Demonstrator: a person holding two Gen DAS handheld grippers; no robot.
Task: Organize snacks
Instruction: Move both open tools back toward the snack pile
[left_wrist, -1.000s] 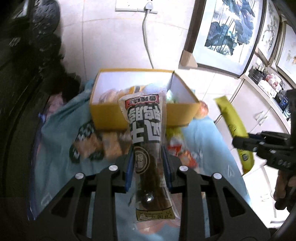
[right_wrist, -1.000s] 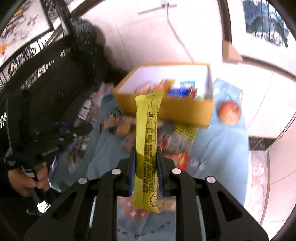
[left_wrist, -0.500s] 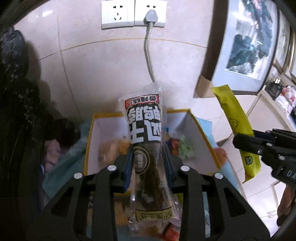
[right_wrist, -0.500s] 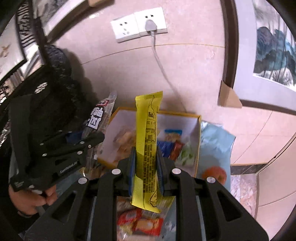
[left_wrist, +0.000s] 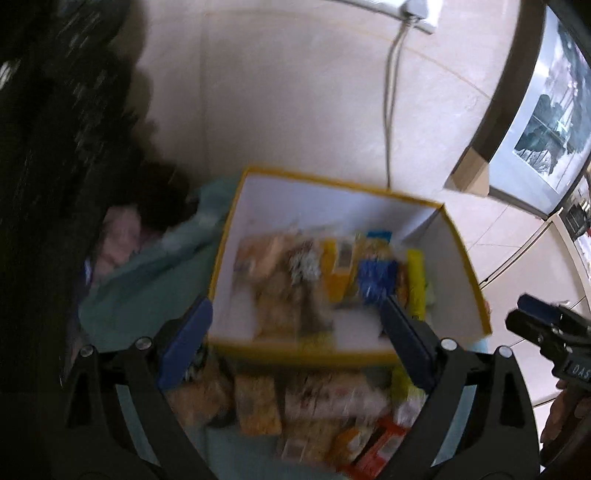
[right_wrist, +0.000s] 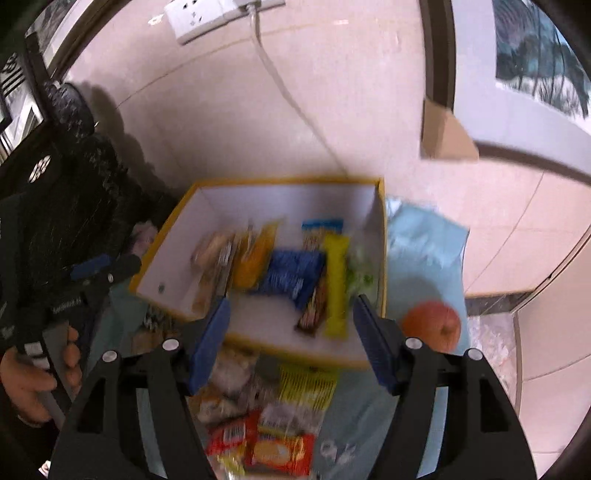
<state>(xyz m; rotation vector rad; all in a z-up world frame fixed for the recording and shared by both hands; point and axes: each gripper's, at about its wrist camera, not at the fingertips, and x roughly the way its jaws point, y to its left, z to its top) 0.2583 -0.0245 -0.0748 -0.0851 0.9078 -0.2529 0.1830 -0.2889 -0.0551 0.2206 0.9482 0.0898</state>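
A yellow box with white inside (left_wrist: 343, 352) (right_wrist: 173, 216) stands on a light blue cloth and holds several snack packs. The long yellow bar (right_wrist: 336, 286) (left_wrist: 416, 284) lies at the box's right side. The dark sausage pack (left_wrist: 308, 295) lies blurred among the packs in the box. My left gripper (left_wrist: 295, 332) is open and empty above the box's near wall. My right gripper (right_wrist: 290, 332) is open and empty above the box's near wall. Loose snacks (right_wrist: 258, 417) (left_wrist: 314, 417) lie on the cloth in front of the box.
An apple (right_wrist: 432, 325) sits on the blue cloth (right_wrist: 424, 251) right of the box. A tiled wall with a socket and cable (right_wrist: 280, 85) is behind. A dark chair (left_wrist: 55, 147) stands at the left. Framed pictures (left_wrist: 546, 122) lean at the right.
Both grippers have opened. The sausage pack left my left gripper and the yellow bar left my right gripper; both now lie in the box.
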